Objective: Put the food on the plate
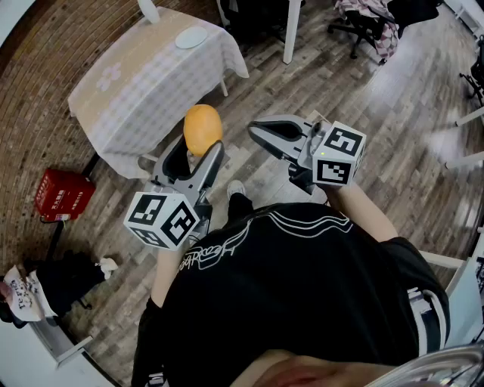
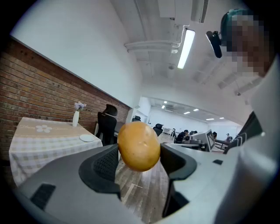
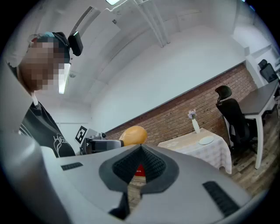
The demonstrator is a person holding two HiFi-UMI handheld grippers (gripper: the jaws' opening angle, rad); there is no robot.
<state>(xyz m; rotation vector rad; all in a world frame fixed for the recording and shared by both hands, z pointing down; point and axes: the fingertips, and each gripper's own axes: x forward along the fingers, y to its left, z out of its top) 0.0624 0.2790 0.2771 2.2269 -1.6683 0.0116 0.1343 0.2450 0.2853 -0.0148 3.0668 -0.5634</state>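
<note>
A smooth orange-yellow food piece, shaped like a potato (image 1: 203, 128) (image 2: 139, 145), is held in the air above the wooden floor. My left gripper (image 1: 195, 155) (image 2: 139, 162) is shut on it, with the dark pads pressing its two sides. The potato also shows in the right gripper view (image 3: 133, 135), to the left past the jaws. My right gripper (image 1: 261, 132) (image 3: 139, 153) is held beside it with its jaws shut and nothing between them. A small white plate (image 1: 190, 37) (image 2: 87, 138) (image 3: 205, 141) lies on the checked-cloth table (image 1: 144, 83), well ahead of both grippers.
A white vase (image 1: 148, 10) (image 2: 76, 117) (image 3: 195, 124) with flowers stands on the table beyond the plate. A red box (image 1: 62, 194) sits on the floor at the left by the brick wall. Black office chairs (image 1: 363, 23) (image 3: 232, 114) and a desk leg (image 1: 292, 30) stand farther off.
</note>
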